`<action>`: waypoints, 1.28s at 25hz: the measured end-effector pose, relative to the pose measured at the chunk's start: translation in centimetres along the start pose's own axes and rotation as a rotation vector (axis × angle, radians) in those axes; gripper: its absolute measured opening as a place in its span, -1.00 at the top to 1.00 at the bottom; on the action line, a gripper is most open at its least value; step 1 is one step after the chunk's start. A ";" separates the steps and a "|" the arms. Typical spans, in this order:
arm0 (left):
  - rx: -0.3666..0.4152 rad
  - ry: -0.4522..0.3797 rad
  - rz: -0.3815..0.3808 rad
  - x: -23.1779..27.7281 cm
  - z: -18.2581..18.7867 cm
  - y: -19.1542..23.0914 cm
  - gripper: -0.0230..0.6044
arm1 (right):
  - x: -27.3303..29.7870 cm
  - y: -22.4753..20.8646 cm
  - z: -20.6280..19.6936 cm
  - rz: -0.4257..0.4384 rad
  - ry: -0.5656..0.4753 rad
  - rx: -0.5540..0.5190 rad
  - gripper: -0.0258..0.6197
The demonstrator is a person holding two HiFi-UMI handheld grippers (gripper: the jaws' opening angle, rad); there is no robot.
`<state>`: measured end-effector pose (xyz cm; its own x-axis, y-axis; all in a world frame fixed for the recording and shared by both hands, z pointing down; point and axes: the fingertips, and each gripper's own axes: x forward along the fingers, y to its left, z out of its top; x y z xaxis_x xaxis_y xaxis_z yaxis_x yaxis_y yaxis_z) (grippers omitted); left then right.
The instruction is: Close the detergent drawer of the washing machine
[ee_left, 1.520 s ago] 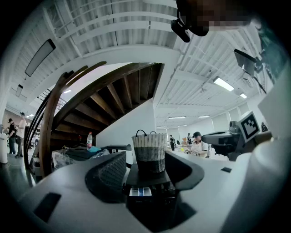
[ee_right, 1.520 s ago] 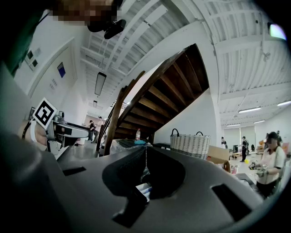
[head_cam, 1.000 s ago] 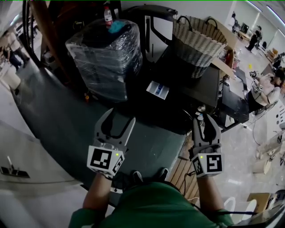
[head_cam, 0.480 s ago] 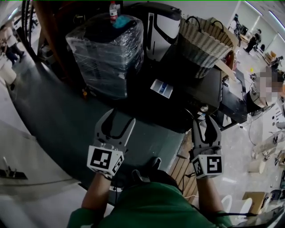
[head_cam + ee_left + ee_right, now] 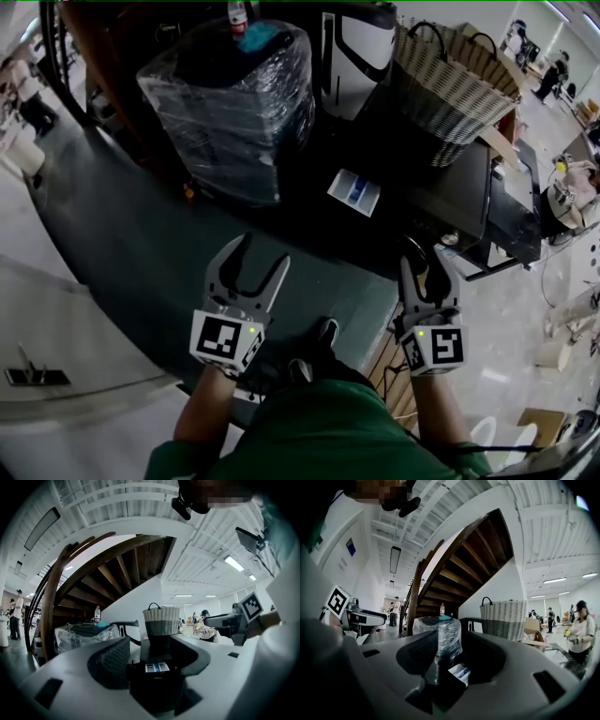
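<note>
The detergent drawer [image 5: 354, 192] stands pulled out of the dark washing machine [image 5: 422, 197], its white and blue compartments showing, well beyond both tongs. The left gripper [image 5: 261, 258] hangs with its jaws spread and nothing in them. The right gripper [image 5: 426, 265] has just been opening its jaws, and they gape wide, empty too. Neither touches the drawer. From where I stand, the risk is in the push: an open jaw tip could drop into a compartment instead of meeting the drawer's front, or a shove on one corner could skew the drawer so it jams half in. A high reach on the right could also brush the woven basket [image 5: 455, 84] sitting on the machine
</note>
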<state>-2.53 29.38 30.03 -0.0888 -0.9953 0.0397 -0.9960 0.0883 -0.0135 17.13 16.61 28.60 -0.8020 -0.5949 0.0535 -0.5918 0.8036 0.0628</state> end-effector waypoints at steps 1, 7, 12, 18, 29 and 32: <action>0.003 0.009 0.006 0.8 -0.2 0.4 0.04 | 1.0 -0.2 -0.3 0.012 0.006 0.009 0.34; 0.008 0.064 0.025 6.4 -0.7 1.6 0.04 | 7.0 -2.3 -1.2 0.070 0.008 0.050 0.34; 0.019 0.114 0.031 10.1 -2.0 1.4 0.04 | 10.5 -4.8 -1.2 0.080 -0.009 0.074 0.34; 0.017 0.182 0.025 13.5 -4.5 1.4 0.04 | 12.9 -5.3 -3.3 0.100 0.025 0.111 0.34; 0.006 0.322 -0.110 19.8 -14.7 2.8 0.04 | 16.0 -3.3 -13.3 0.077 0.249 0.169 0.34; -0.008 0.360 -0.175 21.6 -17.9 3.5 0.04 | 16.9 -2.9 -16.9 0.011 0.335 0.141 0.34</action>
<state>-8.12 8.88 48.75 0.0856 -0.9177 0.3879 -0.9963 -0.0792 0.0325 6.70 3.92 46.15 -0.7511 -0.5409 0.3785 -0.6076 0.7906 -0.0759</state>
